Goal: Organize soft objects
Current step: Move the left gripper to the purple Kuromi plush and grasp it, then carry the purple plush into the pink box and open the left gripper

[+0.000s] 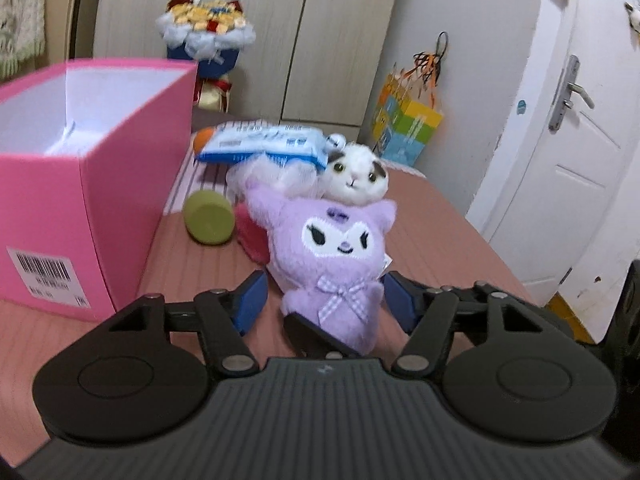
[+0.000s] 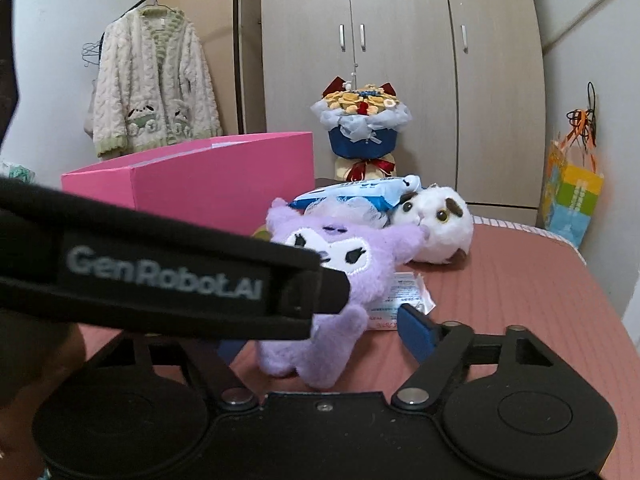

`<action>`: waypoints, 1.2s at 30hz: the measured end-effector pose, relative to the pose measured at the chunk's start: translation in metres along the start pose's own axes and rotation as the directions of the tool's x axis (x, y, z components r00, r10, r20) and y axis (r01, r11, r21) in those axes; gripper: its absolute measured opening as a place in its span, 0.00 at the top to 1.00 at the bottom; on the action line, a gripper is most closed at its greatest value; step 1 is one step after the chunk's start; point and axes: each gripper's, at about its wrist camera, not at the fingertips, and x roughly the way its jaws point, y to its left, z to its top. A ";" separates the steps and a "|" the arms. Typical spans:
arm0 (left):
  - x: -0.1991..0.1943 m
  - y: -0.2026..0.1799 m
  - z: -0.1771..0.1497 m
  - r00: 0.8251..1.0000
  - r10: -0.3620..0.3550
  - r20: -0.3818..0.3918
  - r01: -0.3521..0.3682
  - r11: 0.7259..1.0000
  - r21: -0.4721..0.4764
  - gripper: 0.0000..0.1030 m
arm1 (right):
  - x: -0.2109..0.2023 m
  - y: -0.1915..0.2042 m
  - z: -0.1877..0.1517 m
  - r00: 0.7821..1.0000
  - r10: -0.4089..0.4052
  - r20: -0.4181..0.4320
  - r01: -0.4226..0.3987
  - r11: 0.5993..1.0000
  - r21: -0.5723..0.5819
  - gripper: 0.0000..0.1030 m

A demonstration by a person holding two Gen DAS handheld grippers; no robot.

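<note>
Box [image 1: 132, 216] pink, looks empty; nothing sorted yet. Purple plush [image 1: 340, 264] between left gripper [image 1: 320, 300] fingers, apart, untouched. Right gripper [image 2: 320, 332] fingers apart too.

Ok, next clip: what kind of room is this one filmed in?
Most likely a bedroom at home. A tall wardrobe fills the back wall, a fluffy cardigan hangs on a rail beside it, and the soft toys lie on what looks like a bed with a pink ribbed cover.
</note>
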 end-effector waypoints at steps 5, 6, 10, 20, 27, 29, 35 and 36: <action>0.008 0.002 -0.007 1.000 0.005 -0.020 -0.006 1.000 -0.028 0.46 | 0.009 -0.005 -0.005 0.999 -0.011 -0.035 0.013 0.998 0.053 0.46; 0.008 0.002 -0.008 1.000 -0.006 -0.021 0.005 0.999 -0.031 0.47 | 0.008 -0.004 -0.006 0.999 -0.006 -0.034 0.008 0.999 0.050 0.49; 0.008 -0.009 -0.011 1.000 -0.017 -0.022 0.017 1.000 0.002 0.52 | 0.005 -0.003 -0.007 1.000 -0.006 -0.028 0.007 0.998 0.059 0.52; -0.016 -0.021 -0.007 1.000 0.006 -0.018 -0.005 0.998 0.058 0.54 | -0.011 0.004 -0.001 1.000 -0.005 -0.014 0.005 0.998 0.059 0.55; -0.043 -0.022 -0.001 0.996 0.040 -0.079 -0.034 0.997 0.070 0.53 | -0.026 0.015 0.012 0.997 0.027 -0.075 -0.018 0.994 0.108 0.55; -0.053 -0.021 -0.001 0.995 0.044 -0.088 -0.038 0.997 0.074 0.53 | -0.031 0.019 0.014 0.995 0.047 -0.089 -0.037 0.992 0.118 0.55; -0.085 -0.018 0.004 0.994 0.055 -0.092 -0.048 0.995 0.083 0.54 | -0.049 0.043 0.021 0.994 0.057 -0.092 -0.051 0.996 0.073 0.55; -0.091 -0.017 0.005 0.994 0.057 -0.092 -0.049 0.995 0.082 0.54 | -0.053 0.048 0.024 0.994 0.060 -0.093 -0.054 0.996 0.067 0.55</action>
